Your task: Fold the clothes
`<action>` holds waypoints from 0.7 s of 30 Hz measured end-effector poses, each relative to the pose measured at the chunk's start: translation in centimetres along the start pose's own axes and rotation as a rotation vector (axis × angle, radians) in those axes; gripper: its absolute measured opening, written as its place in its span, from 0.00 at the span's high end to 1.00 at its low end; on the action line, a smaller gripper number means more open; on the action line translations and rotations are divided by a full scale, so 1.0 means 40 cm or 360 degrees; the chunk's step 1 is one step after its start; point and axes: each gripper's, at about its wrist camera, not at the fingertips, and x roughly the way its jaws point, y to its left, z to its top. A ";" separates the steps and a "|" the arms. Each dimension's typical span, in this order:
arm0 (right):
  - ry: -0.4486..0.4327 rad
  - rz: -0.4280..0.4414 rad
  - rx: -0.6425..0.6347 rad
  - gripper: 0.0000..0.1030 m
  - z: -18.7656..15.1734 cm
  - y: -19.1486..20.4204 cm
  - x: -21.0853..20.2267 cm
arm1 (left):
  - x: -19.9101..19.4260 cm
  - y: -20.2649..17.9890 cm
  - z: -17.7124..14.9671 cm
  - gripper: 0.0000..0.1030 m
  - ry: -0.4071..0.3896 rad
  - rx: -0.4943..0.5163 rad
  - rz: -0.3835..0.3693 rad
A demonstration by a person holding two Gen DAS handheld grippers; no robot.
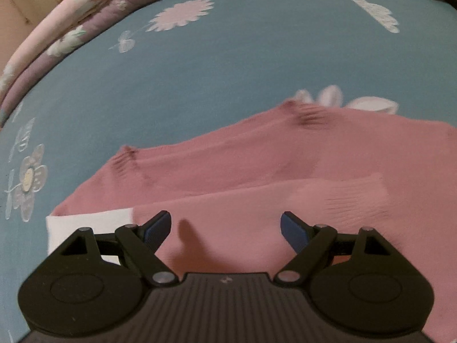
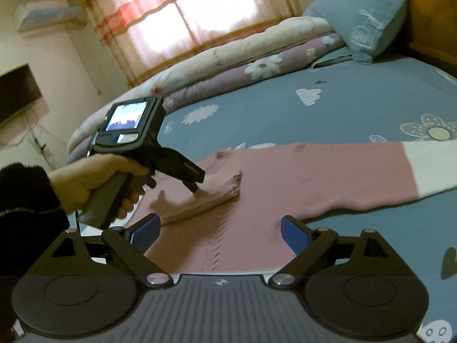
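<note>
Item: pink sweater, flat on our blue bedsheet; one sleeve already lies folded over the body, the other sleeve, white-cuffed, lies stretched out. We hold the left gripper and right gripper over the sweater, jaws spread, nothing gripped. Outstanding, we judge: second sleeve, then body folds.

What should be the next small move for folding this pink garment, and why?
Probably lower the left gripper onto the folded sleeve and close on it. Both grippers are open and hold nothing; the right gripper hovers above the pink sweater, which lies only partly folded on the blue bedsheet.
</note>
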 end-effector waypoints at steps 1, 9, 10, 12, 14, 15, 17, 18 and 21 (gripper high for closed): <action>-0.0002 0.0004 0.0023 0.08 0.002 -0.008 -0.003 | -0.004 -0.017 0.006 0.18 0.0001 0.0014 -0.0007; 0.0044 0.0000 0.0094 0.08 0.000 -0.030 0.003 | -0.041 -0.128 0.023 0.18 -0.0051 0.0126 -0.0095; 0.0049 -0.0001 0.0086 0.08 0.000 -0.028 0.004 | -0.047 -0.134 0.023 0.18 -0.0054 0.0132 -0.0116; 0.0052 -0.0004 0.0075 0.08 0.000 -0.026 0.006 | -0.063 -0.127 0.019 0.18 -0.0074 0.0166 -0.0139; 0.0057 -0.0007 0.0070 0.08 0.000 -0.025 0.009 | -0.073 -0.105 0.012 0.18 -0.0094 0.0174 -0.0135; 0.0059 -0.0010 0.0072 0.08 -0.001 -0.023 0.010 | -0.077 -0.090 0.007 0.18 -0.0105 0.0169 -0.0127; 0.0064 -0.0010 0.0074 0.08 -0.002 -0.021 0.012 | -0.072 -0.053 -0.002 0.18 -0.0105 0.0121 -0.0103; 0.0070 -0.0007 0.0068 0.08 -0.002 -0.019 0.014 | -0.070 -0.035 -0.009 0.18 -0.0098 0.0092 -0.0094; 0.0078 -0.0020 0.0049 0.07 -0.006 -0.012 0.018 | -0.051 -0.009 -0.041 0.18 -0.0034 0.0038 -0.0154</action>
